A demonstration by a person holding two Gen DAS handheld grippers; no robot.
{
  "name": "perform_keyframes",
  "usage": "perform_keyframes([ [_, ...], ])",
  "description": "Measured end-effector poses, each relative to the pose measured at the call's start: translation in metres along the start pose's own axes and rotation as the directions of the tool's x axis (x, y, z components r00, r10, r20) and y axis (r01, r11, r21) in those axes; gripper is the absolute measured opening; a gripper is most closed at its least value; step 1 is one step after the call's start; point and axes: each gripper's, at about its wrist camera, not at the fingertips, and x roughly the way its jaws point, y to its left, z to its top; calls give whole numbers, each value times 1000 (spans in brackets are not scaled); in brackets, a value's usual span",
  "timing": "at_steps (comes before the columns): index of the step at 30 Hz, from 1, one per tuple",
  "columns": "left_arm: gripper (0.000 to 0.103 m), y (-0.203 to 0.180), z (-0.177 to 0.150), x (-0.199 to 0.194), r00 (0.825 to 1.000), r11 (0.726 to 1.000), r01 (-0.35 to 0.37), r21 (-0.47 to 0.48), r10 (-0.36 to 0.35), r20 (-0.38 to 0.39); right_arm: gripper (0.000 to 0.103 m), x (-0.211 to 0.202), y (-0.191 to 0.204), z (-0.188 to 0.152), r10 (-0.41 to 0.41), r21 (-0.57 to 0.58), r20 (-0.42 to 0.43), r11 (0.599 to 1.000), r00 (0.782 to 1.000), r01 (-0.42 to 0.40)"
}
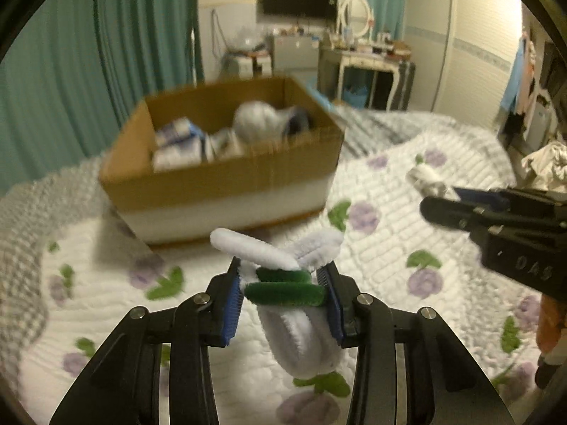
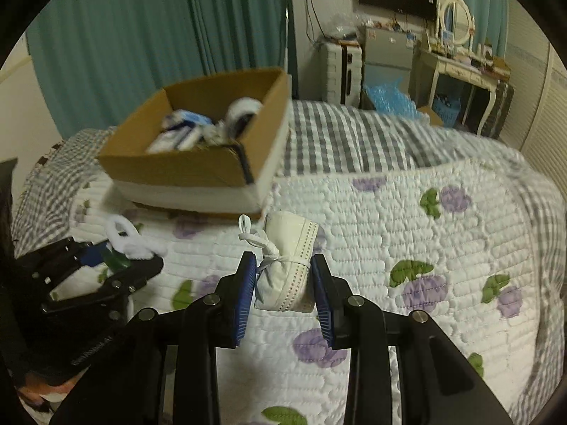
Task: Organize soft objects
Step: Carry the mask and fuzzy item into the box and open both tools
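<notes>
Risk of dropped items on the way to the box

Slippage is the main danger: the left gripper (image 1: 283, 294) pinches only the green-banded middle of a fuzzy white bundle (image 1: 287, 304), which could squirm free. The right gripper (image 2: 283, 285) is clamped on a small white shoe (image 2: 287, 269). Both tilt downward above the quilt (image 2: 425, 248), near the cardboard box (image 1: 226, 191) and apart from it

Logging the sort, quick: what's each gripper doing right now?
Left gripper: shut on the white-and-green fuzzy toy.
Right gripper: shut on the small white shoe.
</notes>
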Motion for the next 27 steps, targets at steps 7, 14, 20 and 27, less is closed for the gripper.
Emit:
perform_keyframes([
  [7, 39, 16, 44, -61, 992, 1000, 5, 0, -5, 129, 31, -54, 30, 28, 23, -46, 93, 999, 995, -19],
  [14, 39, 47, 96, -76, 979, 999, -38, -1, 38, 200, 31, -81, 60, 82, 96, -96, 175, 992, 980, -80],
  [20, 39, 74, 127, -27, 986, 1000, -26, -12, 28, 163, 31, -47, 72, 134, 161, -84, 184, 985, 970, -148],
  [27, 44, 86, 128, 51, 989, 998, -57, 13, 54, 140, 31, 31, 67, 164, 163, -61, 134, 986, 977, -157],
])
